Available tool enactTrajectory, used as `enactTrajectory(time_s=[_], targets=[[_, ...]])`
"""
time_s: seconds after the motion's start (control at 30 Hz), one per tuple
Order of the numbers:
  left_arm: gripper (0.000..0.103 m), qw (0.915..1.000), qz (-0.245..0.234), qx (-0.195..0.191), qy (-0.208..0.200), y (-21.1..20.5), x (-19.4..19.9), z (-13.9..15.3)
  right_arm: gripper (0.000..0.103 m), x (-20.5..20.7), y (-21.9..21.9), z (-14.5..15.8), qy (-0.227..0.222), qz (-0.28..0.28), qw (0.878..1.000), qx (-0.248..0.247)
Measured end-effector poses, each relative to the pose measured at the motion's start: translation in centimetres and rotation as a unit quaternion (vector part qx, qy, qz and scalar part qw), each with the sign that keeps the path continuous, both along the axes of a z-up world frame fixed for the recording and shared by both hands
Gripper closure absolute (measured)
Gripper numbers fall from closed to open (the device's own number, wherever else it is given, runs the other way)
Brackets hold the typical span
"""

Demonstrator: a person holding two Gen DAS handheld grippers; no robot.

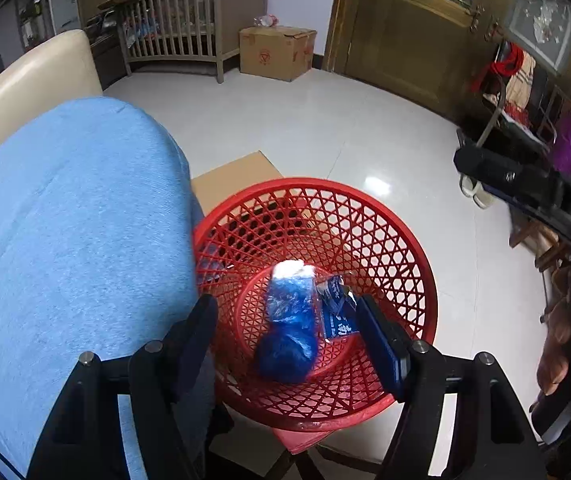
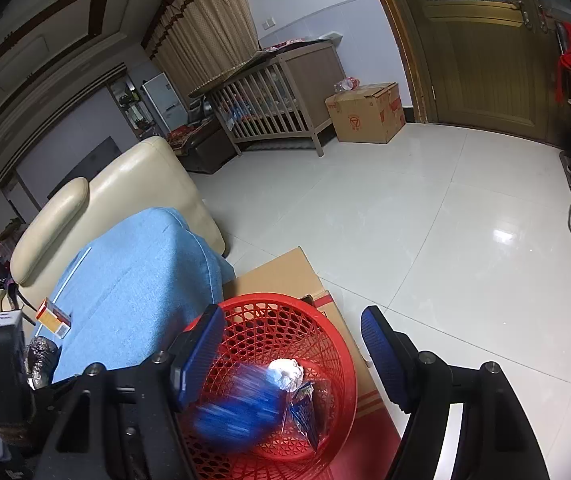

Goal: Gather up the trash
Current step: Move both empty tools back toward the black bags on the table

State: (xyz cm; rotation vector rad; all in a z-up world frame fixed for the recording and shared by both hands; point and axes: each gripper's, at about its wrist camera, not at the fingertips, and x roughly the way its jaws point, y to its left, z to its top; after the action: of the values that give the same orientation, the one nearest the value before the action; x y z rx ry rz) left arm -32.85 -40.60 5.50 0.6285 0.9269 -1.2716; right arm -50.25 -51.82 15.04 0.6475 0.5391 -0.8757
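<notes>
In the left wrist view, the left gripper (image 1: 291, 344) points down into a red lattice basket (image 1: 385, 240), its two fingers (image 1: 381, 344) standing apart with nothing pressed between them. Below the gap, on the basket's floor, lies a crumpled blue plastic bag (image 1: 287, 332) with a pale, shiny bit at its far end; it sits between the two fingers in the picture but clear of both. Just beside it, close against the right-hand finger as seen here, is a small blue printed packet (image 1: 335, 312); whether it touches that finger cannot be told. The basket stands on a flat piece of brown cardboard (image 1: 233, 180) on the pale tiled floor (image 1: 325, 120), next to a blue cushion (image 1: 73, 220). The other gripper's dark body reaches in from the right edge. In the right wrist view, the right gripper (image 2: 291, 356) hovers above the same basket (image 2: 269, 320) with its blue-padded fingers (image 2: 201, 356) spread wide and empty. The blue bag (image 2: 233, 420) appears blurred inside the basket, below and just right of the left-hand finger, with the packet (image 2: 305, 408) and a crinkled silvery wad (image 2: 285, 372) beside it. An orange and white carton (image 2: 53, 318) rests on the cushion (image 2: 133, 280).
</notes>
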Motion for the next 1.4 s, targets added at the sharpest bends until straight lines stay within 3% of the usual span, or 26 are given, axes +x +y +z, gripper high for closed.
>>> enactTrajectory(time_s=[0.27, 0.53, 0.8, 1.13, 1.23, 1.4], targets=[[0.030, 0.9978, 0.048, -0.046, 0.002, 3.4, 3.5, 3.3, 0.028, 1.6, 0.8, 0.1, 0.004, 0.019, 1.000, -0.002], [0.029, 0.9892, 0.135, -0.058, 0.001, 9.1, 8.8, 3.6, 0.028, 5.9, 3.0, -0.6, 0.017, 0.074, 0.997, 0.006], [0.029, 0.9646, 0.256, -0.064, 0.002, 17.2, 16.1, 2.7, 0.028, 12.2, 6.4, -1.2, 0.032, 0.148, 0.988, 0.008], [0.029, 0.9123, 0.407, -0.046, 0.004, 28.5, 24.0, -0.1, 0.028, 18.4, 10.6, -2.6, 0.054, 0.224, 0.973, 0.015], [0.029, 0.9049, 0.424, -0.036, 0.007, 30.2, 25.4, -1.2, 0.028, 19.5, 11.4, -2.6, 0.056, 0.238, 0.970, 0.012], [0.029, 0.9046, 0.425, -0.034, 0.014, 30.7, 25.8, -1.8, 0.028, 21.0, 12.6, -3.0, 0.066, 0.255, 0.965, 0.016]])
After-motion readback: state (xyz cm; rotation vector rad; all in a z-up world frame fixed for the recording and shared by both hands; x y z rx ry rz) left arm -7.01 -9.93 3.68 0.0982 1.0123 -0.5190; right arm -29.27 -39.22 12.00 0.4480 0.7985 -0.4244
